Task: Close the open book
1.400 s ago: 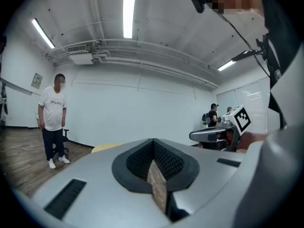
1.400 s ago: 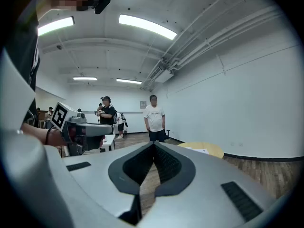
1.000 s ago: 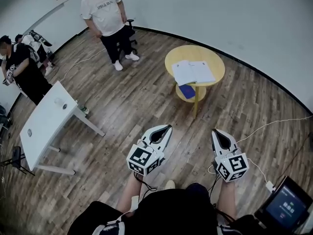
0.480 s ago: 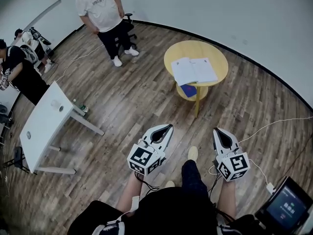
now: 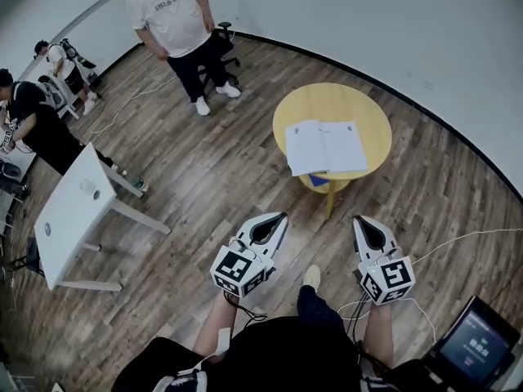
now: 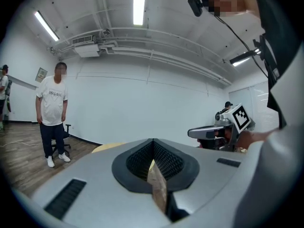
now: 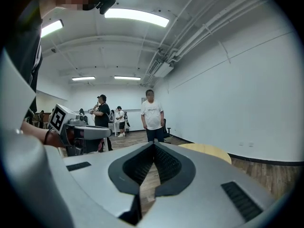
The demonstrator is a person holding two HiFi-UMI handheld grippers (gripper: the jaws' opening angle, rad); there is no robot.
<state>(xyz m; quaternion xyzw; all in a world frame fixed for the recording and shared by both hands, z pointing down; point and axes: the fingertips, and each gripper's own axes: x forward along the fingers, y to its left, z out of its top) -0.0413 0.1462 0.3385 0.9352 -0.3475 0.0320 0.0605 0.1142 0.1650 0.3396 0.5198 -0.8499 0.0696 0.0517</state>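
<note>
Lying open and flat on the round yellow table (image 5: 359,104) in the upper middle of the head view, the book (image 5: 324,146) shows two white pages split by a spine running up the frame. Its lower edge sits close to the table's near rim.

Both grippers hang at the lower middle of the frame, well apart from the book. The left gripper (image 5: 280,217) has its jaws closed tip to tip with nothing between them. The right gripper (image 5: 360,221) is the same, pads meeting and empty. Each gripper view shows only floor and a sliver of the yellow top beyond the joined tips.

The book looks thin and wide, so it is probably light and floppy rather than stiff. From this far away it may be a soft cover, though that is not certain. Pages like these bend and crease easily, and a light book on a smooth top is likely to slide when pushed.

The best hold seems to be the outer edge of one half, near its lower corner by the rim, where a jaw can slip under the whole half. Pinching all of that half's leaves with the cover, not a single sheet, would avoid tearing. The other gripper could rest on the opposite half to keep the book from skating as the leaf folds over the spine.
</note>
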